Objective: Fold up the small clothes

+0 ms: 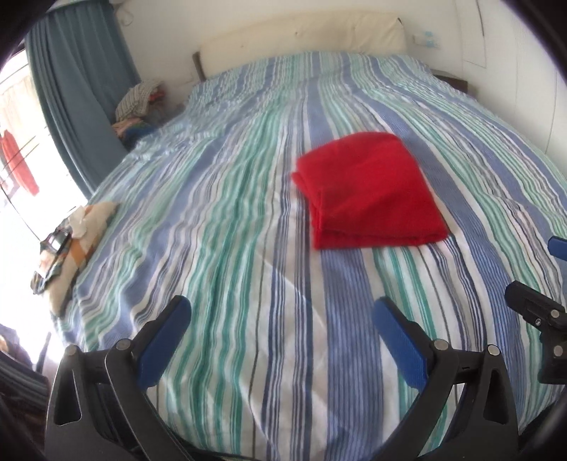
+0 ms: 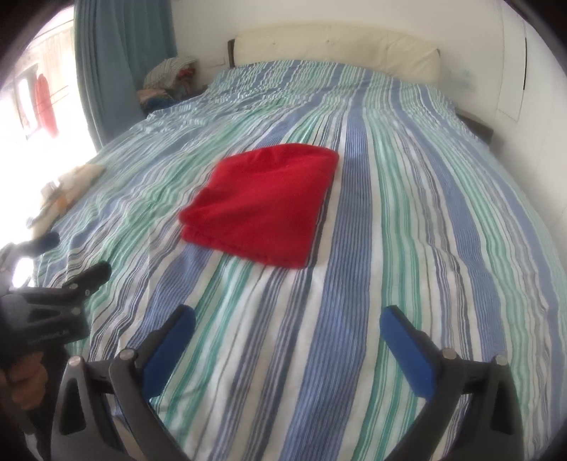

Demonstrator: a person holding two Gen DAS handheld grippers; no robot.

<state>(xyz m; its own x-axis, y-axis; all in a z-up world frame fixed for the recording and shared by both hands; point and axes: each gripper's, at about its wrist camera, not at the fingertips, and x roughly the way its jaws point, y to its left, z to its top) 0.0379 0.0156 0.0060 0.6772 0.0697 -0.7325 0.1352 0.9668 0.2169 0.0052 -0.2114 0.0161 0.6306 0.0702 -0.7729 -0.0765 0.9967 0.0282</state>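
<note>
At the bottom of each view, the left gripper (image 1: 281,315) and right gripper (image 2: 288,324) hover over the striped bedspread (image 1: 226,248) with fingers spread wide, holding nothing. The red cloth (image 2: 264,205) lies at frame centre, apparently folded already into a layered rectangle. Any tidying should press the stacked edges flush, without dragging the layers apart.

- Striped bedspread (image 1: 248,248) covers a wide bed.
- Cream headboard (image 1: 304,39) against the far white wall (image 2: 354,14).
- Blue curtain (image 1: 74,81) beside a bright window (image 1: 14,117), far left.

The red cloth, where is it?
The red cloth lies folded mid-bed on the striped bedspread, ahead of both open grippers, untouched.
</note>
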